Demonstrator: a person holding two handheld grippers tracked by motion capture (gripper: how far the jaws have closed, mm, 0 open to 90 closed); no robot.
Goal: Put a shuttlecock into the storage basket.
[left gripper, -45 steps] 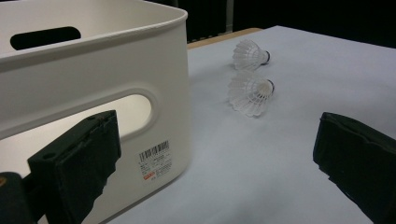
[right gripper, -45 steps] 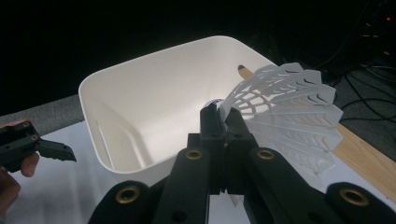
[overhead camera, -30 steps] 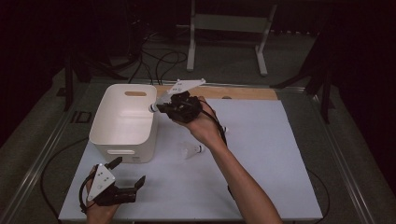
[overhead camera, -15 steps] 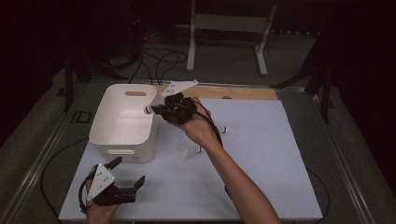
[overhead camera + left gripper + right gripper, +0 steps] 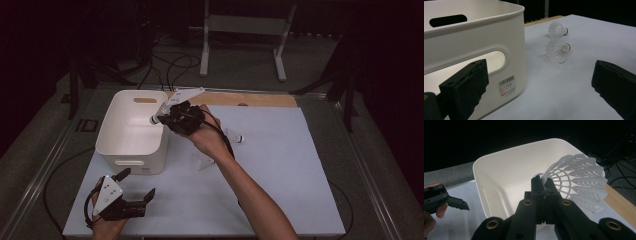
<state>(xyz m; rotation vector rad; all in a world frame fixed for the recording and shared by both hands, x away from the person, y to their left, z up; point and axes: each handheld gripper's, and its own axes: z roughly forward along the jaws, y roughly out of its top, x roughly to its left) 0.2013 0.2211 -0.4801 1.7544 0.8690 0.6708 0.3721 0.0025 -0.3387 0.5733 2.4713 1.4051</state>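
right tongs (image 5: 541,185): clamped on shuttlecock (image 5: 576,183), arm outstretched over bin (image 5: 131,131) rim | left tongs (image 5: 136,184): wide, low near table edge

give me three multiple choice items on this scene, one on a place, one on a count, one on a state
1. Where is the right gripper?
A. over the bin's rim
B. flat on the table
C. beside the left gripper

2. How many shuttlecocks lie on the table?
A. none
B. two
C. five

3. How do the left gripper's jaws stand?
A. clamped on the bin
C. shut on a shuttlecock
B. open, nothing between them

Key: 1 A, the high view shows it at the bin edge, holding a shuttlecock. 2 B, one shuttlecock lies nearer and another behind it. 3 B, the left gripper has its jaws wide apart with bare table between.
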